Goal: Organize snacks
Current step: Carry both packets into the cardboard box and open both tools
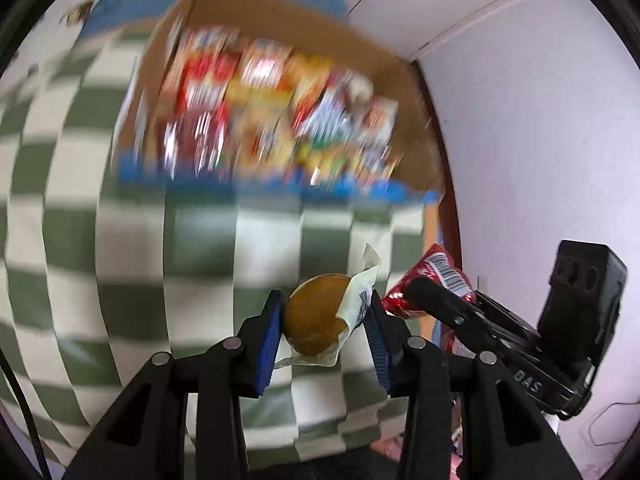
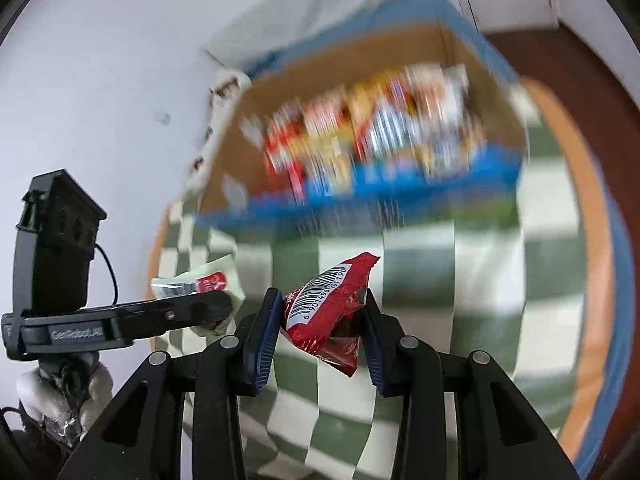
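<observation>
Left wrist view is showing the left hand-held gripper (image 1: 326, 320) clamping a round brown pastry in a clear wrapper (image 1: 316, 314) above the green-and-white checked cloth (image 1: 80, 260). The right hand-held gripper (image 2: 320, 314) is pinching a red snack packet (image 2: 326, 304) with a barcode label. Both are hanging well short of the blurred cardboard box (image 1: 280, 40) that is holding many colourful snack packs (image 1: 276, 116).

Two grippers are seen: left gripper (image 1: 326, 320), right gripper (image 2: 320, 322). One bun pack (image 1: 316, 316), one red pack (image 2: 328, 304) and one box (image 1: 416, 128) are counted. The snacks (image 1: 272, 108) inside are too blurred to be counted, maybe ten.
</observation>
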{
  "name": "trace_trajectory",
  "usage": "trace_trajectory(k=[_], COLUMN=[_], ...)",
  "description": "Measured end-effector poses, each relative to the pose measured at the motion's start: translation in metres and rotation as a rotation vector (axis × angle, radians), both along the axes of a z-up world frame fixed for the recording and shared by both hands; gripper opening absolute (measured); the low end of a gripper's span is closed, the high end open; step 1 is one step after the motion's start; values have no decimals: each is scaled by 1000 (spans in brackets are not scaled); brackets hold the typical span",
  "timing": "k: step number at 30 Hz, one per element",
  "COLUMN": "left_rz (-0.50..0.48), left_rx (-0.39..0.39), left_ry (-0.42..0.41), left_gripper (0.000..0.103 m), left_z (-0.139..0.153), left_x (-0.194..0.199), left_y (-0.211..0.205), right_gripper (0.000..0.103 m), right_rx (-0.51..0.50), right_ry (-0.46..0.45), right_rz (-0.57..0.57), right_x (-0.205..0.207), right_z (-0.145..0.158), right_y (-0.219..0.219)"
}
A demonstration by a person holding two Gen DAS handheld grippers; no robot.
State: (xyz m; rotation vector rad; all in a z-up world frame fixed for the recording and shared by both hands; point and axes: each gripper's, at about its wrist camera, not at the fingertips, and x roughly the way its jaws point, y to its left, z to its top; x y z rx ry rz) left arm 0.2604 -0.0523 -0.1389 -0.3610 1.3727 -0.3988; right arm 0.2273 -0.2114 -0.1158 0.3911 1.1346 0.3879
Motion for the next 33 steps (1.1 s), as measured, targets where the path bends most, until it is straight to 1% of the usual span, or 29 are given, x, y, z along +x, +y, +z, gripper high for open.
trace_trajectory(k=[2, 4, 5, 6, 7, 8, 9, 10, 11, 12, 13, 14, 16, 17, 19, 21, 23, 28, 33], left_rz=[-2, 4, -1, -2, -1, -4, -3, 6, 15, 19, 26, 36, 54, 62, 66, 66, 63, 57, 67], left_rx=[22, 51, 67, 89, 109, 137, 173, 206, 242, 263, 293, 307, 322, 334, 351, 374, 398, 412, 428], left_ry=[-47, -70, -78, -84, -84, -80, -72, -68, -65, -62, -59, -61, -72, -71, -69, -68, -73, -81, -115], left_gripper=[37, 37, 37, 37, 37, 38, 41, 43, 54, 75, 85, 92, 94, 98, 98, 99, 99, 99, 99], left_z=[15, 22, 30, 30, 25, 20, 15, 8, 0, -3, -10, -17, -25, -30, -35, -37, -41, -42, -28], left_x=[23, 47, 56, 66, 73, 84, 96, 104, 113, 115, 121, 127, 129, 132, 131, 130, 129, 125, 118], left_y=[-6, -10, 2, 0, -1, -4, -5, -5, -5, -1, -1, 0, 2, 3, 5, 7, 7, 6, 6], right_gripper=[41, 41, 41, 41, 41, 44, 56, 67, 85, 93, 95, 96, 98, 99, 99, 100, 100, 100, 100], right_rx=[-30, -62, -77, -82, -79, -74, -92, -129, -151, -165, -198, -232, -303, -337, -397, -427, -435, -442, -461], right_ry=[-55, -80, -77, -60, -24, 3, 23, 52, 74, 86, 104, 116, 125, 124, 122, 118, 119, 125, 100], right_rz=[-2, -8, -9, -11, -18, -37, -45, -52, -61, -62, -59, -57, -53, -54, -57, -70, -86, -103, -112], right_x=[21, 43, 59, 72, 90, 103, 113, 125, 133, 135, 141, 144, 146, 147, 149, 150, 151, 151, 143], right_z=[23, 35, 37, 36, 29, 22, 15, 6, -1, -7, -14, -19, -26, -29, -36, -40, -46, -50, -39], right_y=[-3, -7, -8, -12, -15, -20, -21, -24, -27, -30, -31, -31, -30, -30, -29, -31, -35, -44, -42])
